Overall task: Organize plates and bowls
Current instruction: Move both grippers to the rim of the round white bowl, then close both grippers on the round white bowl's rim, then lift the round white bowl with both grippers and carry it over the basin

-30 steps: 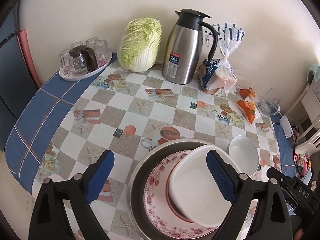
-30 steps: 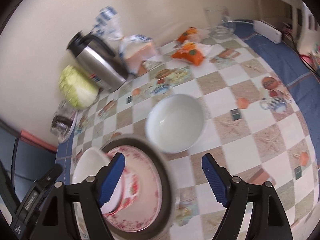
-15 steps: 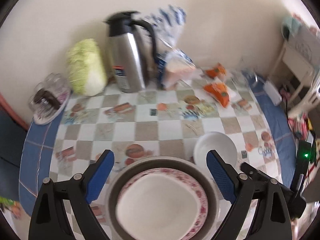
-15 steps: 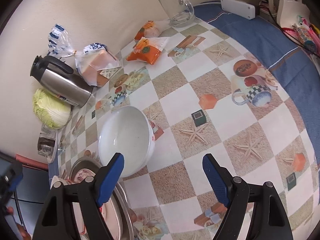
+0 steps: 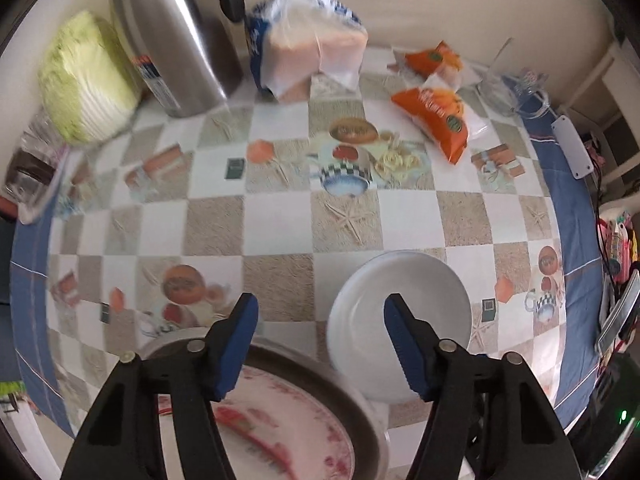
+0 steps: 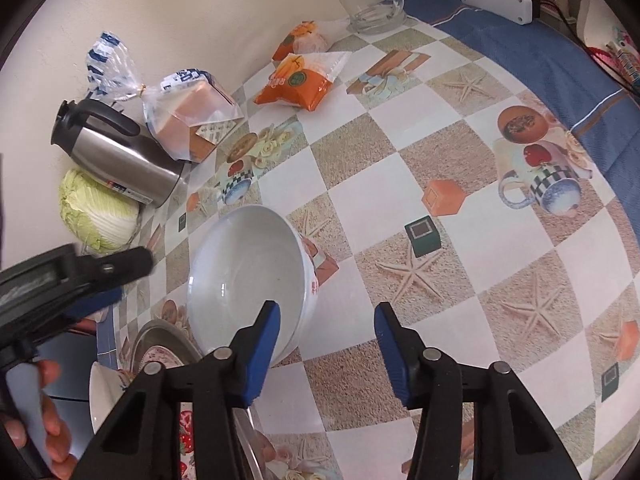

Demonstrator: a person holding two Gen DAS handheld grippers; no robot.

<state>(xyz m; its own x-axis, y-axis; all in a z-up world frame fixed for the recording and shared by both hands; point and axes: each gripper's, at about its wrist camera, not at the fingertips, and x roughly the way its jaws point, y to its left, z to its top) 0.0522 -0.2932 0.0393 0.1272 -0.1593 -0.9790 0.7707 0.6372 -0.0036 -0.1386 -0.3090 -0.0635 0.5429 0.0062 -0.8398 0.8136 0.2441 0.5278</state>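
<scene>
Over the checkered table [image 6: 460,184]: both grippers closing in on the white bowl [image 6: 248,276].

Largest 1st: the stack w/ metal tray [image 5: 362,404] and floral plate [image 5: 280,412] sits at the table's near edge, cut off low in both views; a 2nd bowl [image 6: 102,396] on it is only part visible in the right view. White bowl stands just beside the stack, apart from kettle [image 6: 116,156] & cabbage [image 6: 94,210]. Left gripper [image 5: 320,344] has swung over from the stack; jaws just narrowed, part spread, nothing pinched. Right gripper [image 6: 326,344] dropped closer, jaws also just narrowed, left finger [image 6: 260,352] inside the rim, right outside, so it straddles the wall; contact hard to tell. Likely next: the bowl joins the stack. Left view blurry.
</scene>
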